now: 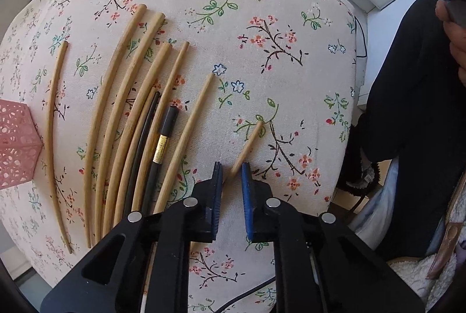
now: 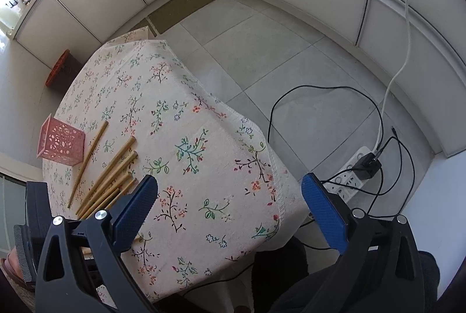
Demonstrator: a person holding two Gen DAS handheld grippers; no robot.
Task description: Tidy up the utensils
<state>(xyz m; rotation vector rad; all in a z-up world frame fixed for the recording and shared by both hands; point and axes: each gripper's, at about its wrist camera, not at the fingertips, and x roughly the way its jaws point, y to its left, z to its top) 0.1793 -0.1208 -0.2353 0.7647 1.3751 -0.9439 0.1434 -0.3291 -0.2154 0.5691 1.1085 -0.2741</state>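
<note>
Left wrist view: left gripper (image 1: pixel 232 171) narrowed around one wooden chopstick (image 1: pixel 247 148) on the floral cloth (image 1: pixel 262 7), contact uncertain; other chopsticks (image 1: pixel 122 120) lie beside. Right wrist view: right gripper (image 2: pixel 230 196) wide open, empty, pink basket (image 2: pixel 61 142) beside them.

No readable text, gold band on the black chopstick (image 1: pixel 161 148) perhaps printed, too blurred

Left gripper (image 1: pixel 231 174) held low over the tabletop, blue pads narrowed around a wooden chopstick (image 1: pixel 247 148), right gripper (image 2: pixel 230 193) raised well above, jaws spread wide, nothing gripped
</note>
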